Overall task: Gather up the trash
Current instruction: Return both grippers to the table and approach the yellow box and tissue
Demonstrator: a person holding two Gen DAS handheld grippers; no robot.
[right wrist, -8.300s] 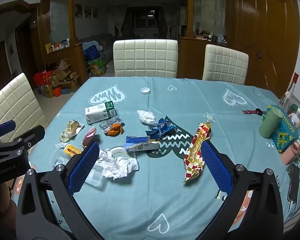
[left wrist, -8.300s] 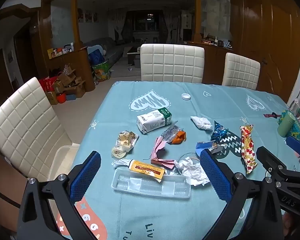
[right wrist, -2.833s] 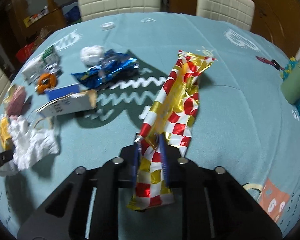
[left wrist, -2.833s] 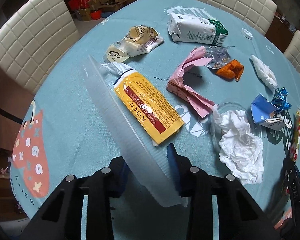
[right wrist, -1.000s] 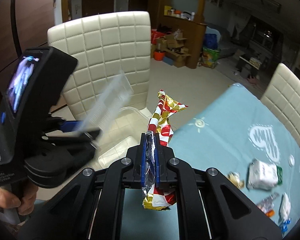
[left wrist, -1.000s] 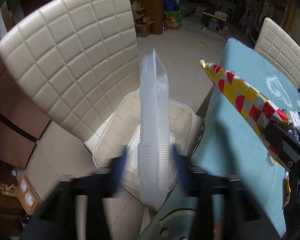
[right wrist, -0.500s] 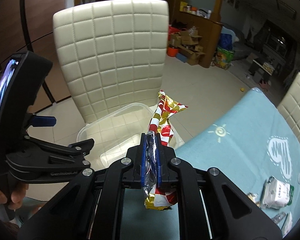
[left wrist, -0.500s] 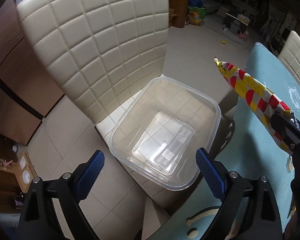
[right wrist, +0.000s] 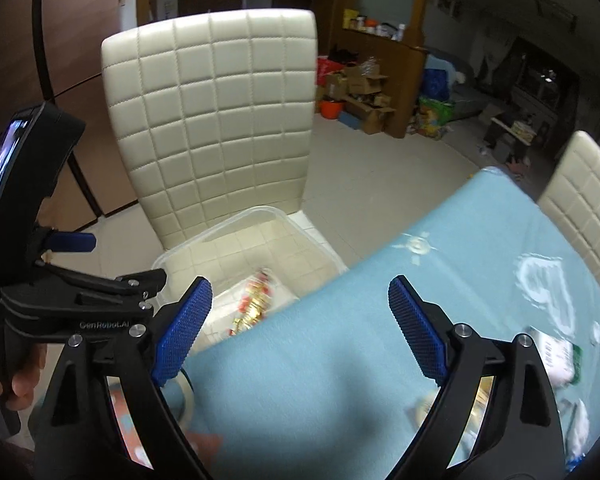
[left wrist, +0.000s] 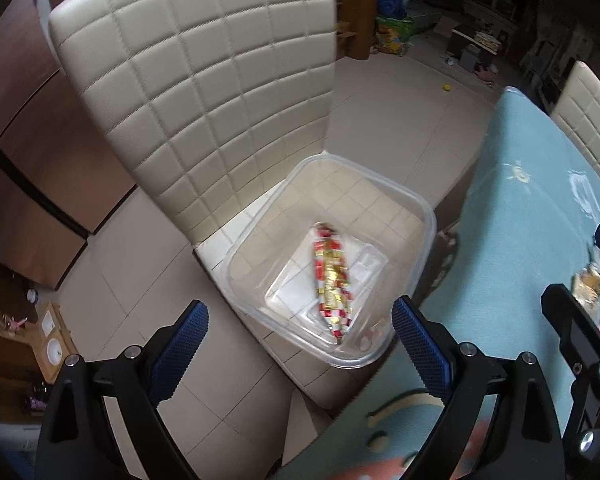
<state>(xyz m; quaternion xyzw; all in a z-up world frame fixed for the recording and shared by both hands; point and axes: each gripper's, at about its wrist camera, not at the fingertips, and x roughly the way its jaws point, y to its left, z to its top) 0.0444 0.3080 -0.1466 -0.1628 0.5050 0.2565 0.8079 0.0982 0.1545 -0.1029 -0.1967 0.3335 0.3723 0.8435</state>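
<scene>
The red and gold snack wrapper (left wrist: 332, 280) lies inside the clear plastic bin (left wrist: 428, 216), slanted across the clear plastic tray (left wrist: 364, 268) that rests flat on the bin's floor. From my right side I see the same wrapper (right wrist: 254, 300) blurred, low in the bin (right wrist: 236, 220) and partly hidden by the edge of the surface. The bin sits on the seat of a cream quilted chair (left wrist: 204, 92), just beside the edge of the surface (left wrist: 520, 208) with its teal cloth. My left jaws (left wrist: 300, 336) stand wide open above the near rim of the bin, with nothing between them. My right jaws (right wrist: 300, 328) are opening, already far apart, and nothing sits between their blue pads (right wrist: 184, 328); they hang over the edge of the teal cloth (right wrist: 380, 320). In that view my left jaws (right wrist: 112, 264) reach in from the left, and a hand (right wrist: 24, 376) grips their handle. More trash (right wrist: 556, 360) lies blurred on the cloth at the right, among it a white carton with a green end. A second cream chair (right wrist: 588, 200) stands at the far side.
</scene>
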